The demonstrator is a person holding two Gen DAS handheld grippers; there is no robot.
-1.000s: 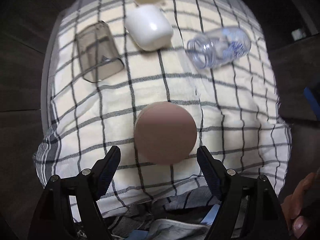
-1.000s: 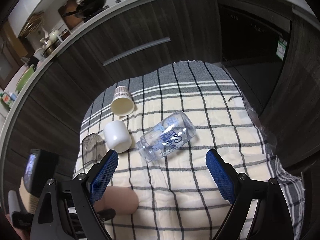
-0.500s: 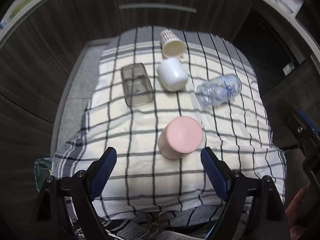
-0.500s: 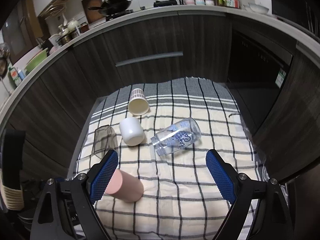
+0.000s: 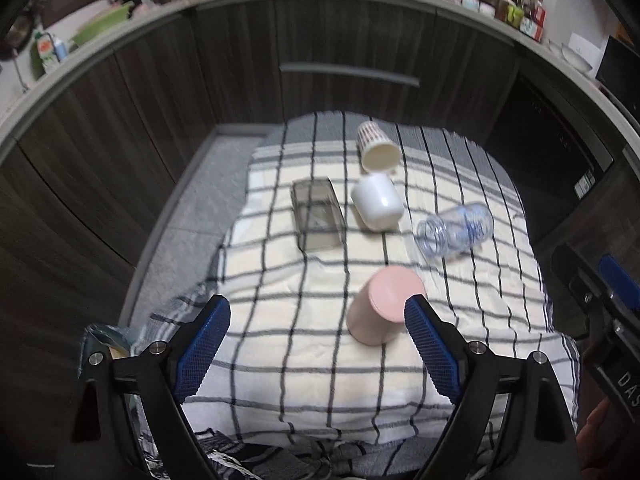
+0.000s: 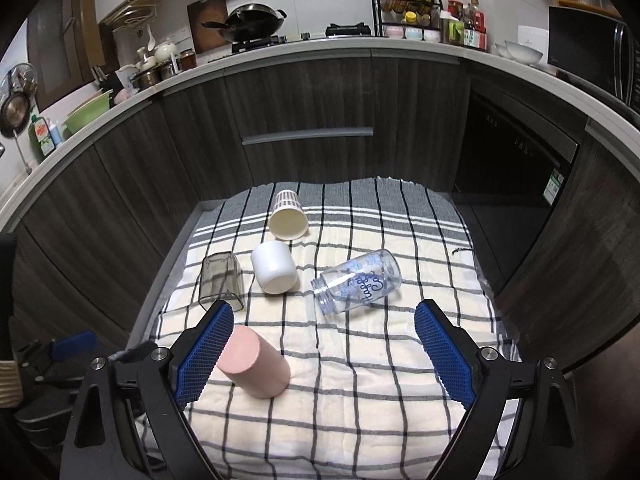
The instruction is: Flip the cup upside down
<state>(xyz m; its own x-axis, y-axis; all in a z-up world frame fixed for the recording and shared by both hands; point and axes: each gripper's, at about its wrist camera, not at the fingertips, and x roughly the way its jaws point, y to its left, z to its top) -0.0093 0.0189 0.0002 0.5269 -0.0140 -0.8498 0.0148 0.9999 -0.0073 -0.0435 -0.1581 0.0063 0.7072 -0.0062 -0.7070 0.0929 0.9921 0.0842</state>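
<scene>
L to R on the checked cloth [image 6: 360,360]: smoky grey tumbler [image 6: 221,278] already mouth-down at the far left; pink cup [image 6: 256,362] in front of it at the near-left, also mouth-down w/ flat base up; white cup [image 6: 275,266] inverted beside the tumbler; striped paper cup [image 6: 287,216] behind that, lying on its side w/ mouth toward me; clear bottle [image 6: 356,276] on its side, right of center.

I judged the paper cup to be the one left to flip. It looked v. light and thin-walled, so easy to crush or skid on the cloth. I reckoned the grip should go across the mid-body, light squeeze, not at the rim, which would fold. Cloth was soft and wrinkled, so a set-down could wobble.

Left gripper [image 5: 318,344] was hovering low over the near edge, fingers spread wide, nothing between them, pink cup just ahead of its right finger. Right gripper [image 6: 324,354] was likewise spread apart and empty, aimed down the cloth, pink cup next to its left pad [image 6: 204,354]. Neither touched anything, as far as I could tell.
</scene>
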